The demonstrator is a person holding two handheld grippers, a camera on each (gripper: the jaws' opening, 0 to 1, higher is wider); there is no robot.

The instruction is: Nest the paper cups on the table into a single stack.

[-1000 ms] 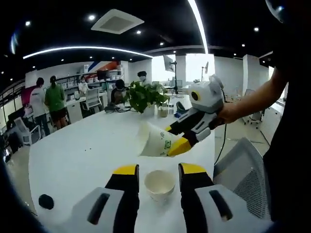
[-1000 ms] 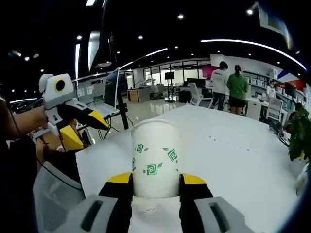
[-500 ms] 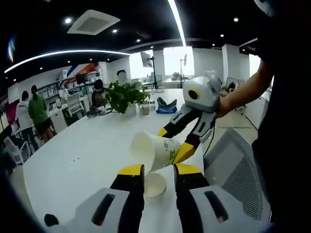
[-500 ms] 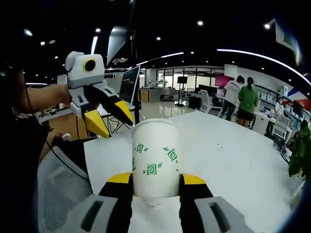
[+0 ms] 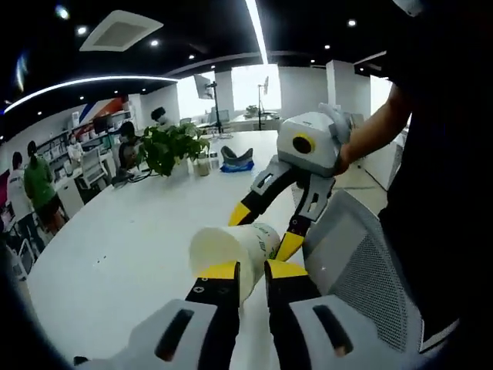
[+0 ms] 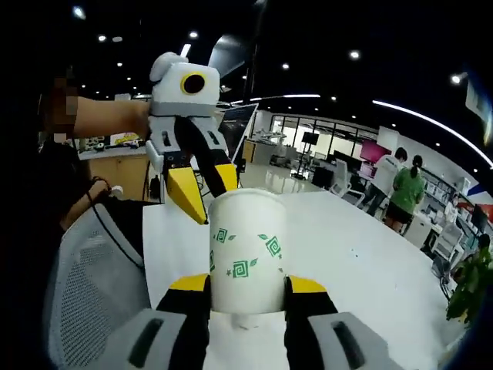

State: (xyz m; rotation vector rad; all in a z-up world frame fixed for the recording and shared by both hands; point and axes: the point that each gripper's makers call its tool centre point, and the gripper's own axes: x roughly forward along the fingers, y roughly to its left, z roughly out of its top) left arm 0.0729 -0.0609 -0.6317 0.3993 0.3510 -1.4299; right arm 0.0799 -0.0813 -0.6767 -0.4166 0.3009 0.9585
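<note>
While the right gripper (image 6: 246, 289) clamps it, the white paper cup (image 6: 246, 250) shows green swirls.

I count paper cups: 1 (image 6: 245, 250), at 6 o'clock | grippers: 2, left gripper (image 6: 206, 194) and right gripper (image 5: 264, 227) | potted plants: 1 (image 5: 171, 146), at 10 o'clock | mesh chairs: 1 (image 5: 362, 270), at 4 o'clock

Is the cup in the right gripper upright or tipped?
Tipped: the cup lies sideways in the right gripper, mouth toward the left gripper's camera.
</note>
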